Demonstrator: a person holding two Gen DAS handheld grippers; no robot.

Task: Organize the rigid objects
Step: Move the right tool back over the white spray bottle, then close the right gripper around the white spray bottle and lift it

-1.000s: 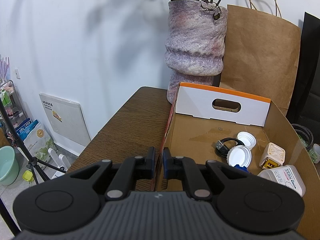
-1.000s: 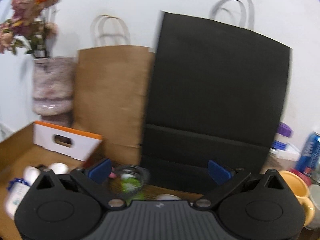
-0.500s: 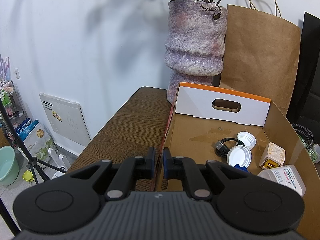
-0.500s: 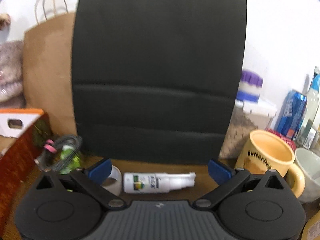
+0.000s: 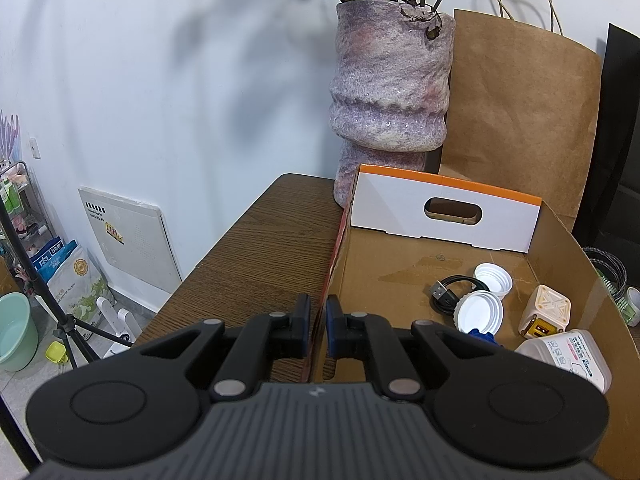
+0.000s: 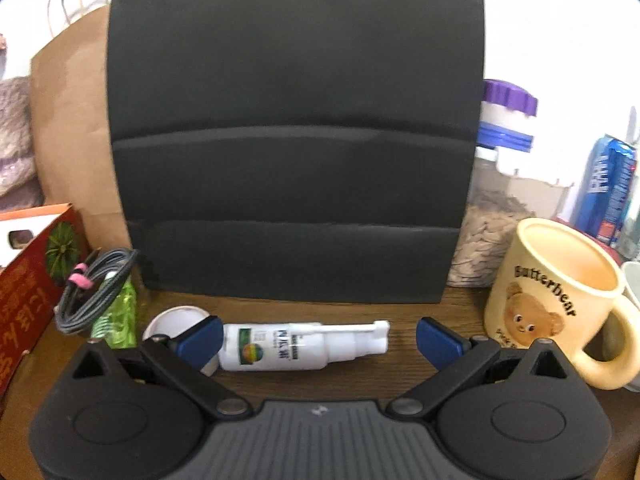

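The left gripper (image 5: 317,330) is pinched on the near left wall of the cardboard box (image 5: 568,240), one blue pad on each side of the thin card edge; the box sits on the brown desk (image 5: 256,248), its left wall along the desk's left part and its white and orange end flap (image 5: 444,216) toward the back; inside the box, toward its right wall, lie two white caps (image 5: 480,314), a coiled black cable (image 5: 452,292), a small cream cube (image 5: 545,312), a white bottle on its side (image 5: 568,356) and a bit of something blue, partly hidden; a mottled purple vase (image 5: 390,88) stands at the desk's back edge just behind the box, with a brown paper bag (image 5: 516,112) beside it. The right gripper (image 6: 318,338) is spread wide, its blue pads clear of everything; between them, on the desk, lies a small white spray bottle (image 6: 288,346) on its side, nozzle pointing right, untouched; a white cap (image 6: 176,320) sits just by the left pad; a grey cable bundle (image 6: 96,288) with a pink tie rests on a green packet (image 6: 118,320) near the box's red side; a black bag (image 6: 296,132) stands behind the spray bottle, and a cream bear mug (image 6: 556,296) stands at the right, with a blue can (image 6: 610,192) and a jar behind it.
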